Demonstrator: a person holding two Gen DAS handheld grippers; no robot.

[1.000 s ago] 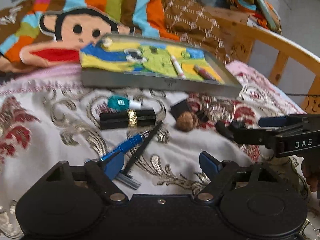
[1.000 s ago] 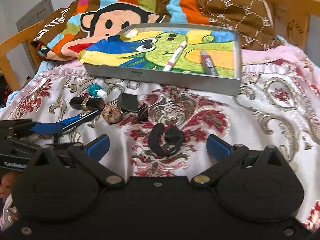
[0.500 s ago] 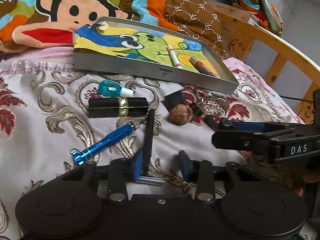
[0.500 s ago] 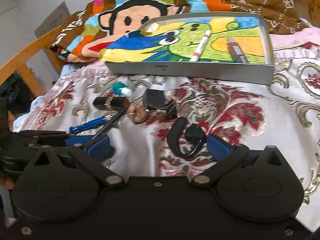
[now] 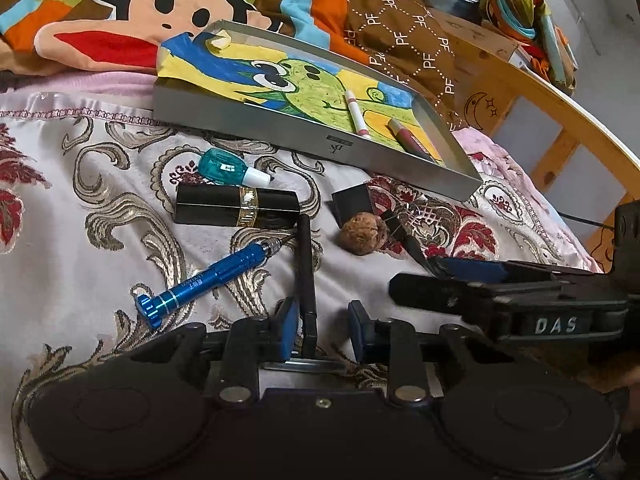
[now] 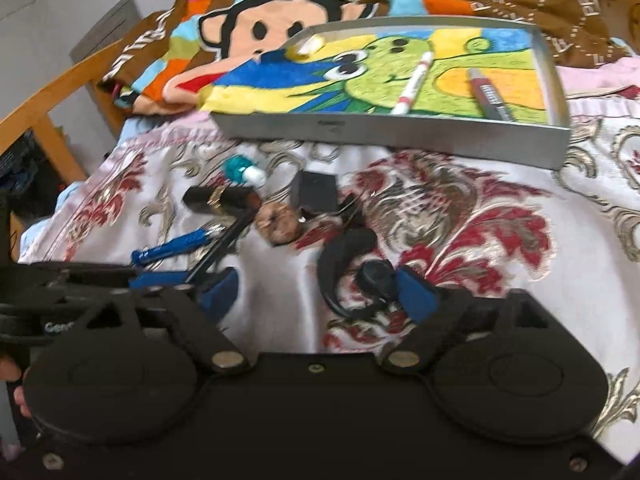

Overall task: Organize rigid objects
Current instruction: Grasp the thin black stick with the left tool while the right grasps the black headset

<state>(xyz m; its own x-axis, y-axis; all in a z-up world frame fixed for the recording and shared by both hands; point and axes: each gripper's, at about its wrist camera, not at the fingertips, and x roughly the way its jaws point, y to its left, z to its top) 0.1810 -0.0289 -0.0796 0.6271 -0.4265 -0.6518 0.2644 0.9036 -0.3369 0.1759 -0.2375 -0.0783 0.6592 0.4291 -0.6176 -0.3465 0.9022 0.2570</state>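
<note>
My left gripper (image 5: 323, 328) straddles a black razor (image 5: 306, 264) lying on the bedspread. The razor handle runs up between the blue pads, close to the left one, with a gap still showing on the right. My right gripper (image 6: 318, 292) is wide open over a black ear-hook headset (image 6: 340, 256), whose earbud touches the right pad. A grey metal tray (image 5: 320, 148) lined with a cartoon cloth holds a white pen (image 5: 356, 112) and a red tube (image 5: 408, 136). A blue screwdriver (image 5: 208, 280), black lipstick (image 5: 236, 210), teal bottle (image 5: 228, 168), walnut (image 5: 362, 236) and black clip (image 5: 352, 204) lie loose.
A monkey-print blanket (image 5: 140, 12) and a brown cushion (image 5: 400, 28) are piled behind the tray. A wooden bed rail (image 5: 560, 112) curves along the right. The right gripper's body (image 5: 520, 304) crosses close beside the left one. A hand (image 6: 12, 376) shows at the left edge.
The left gripper moved forward over the razor and its jaws narrowed around the handle. The right gripper came down to the headset and stayed wide open.
</note>
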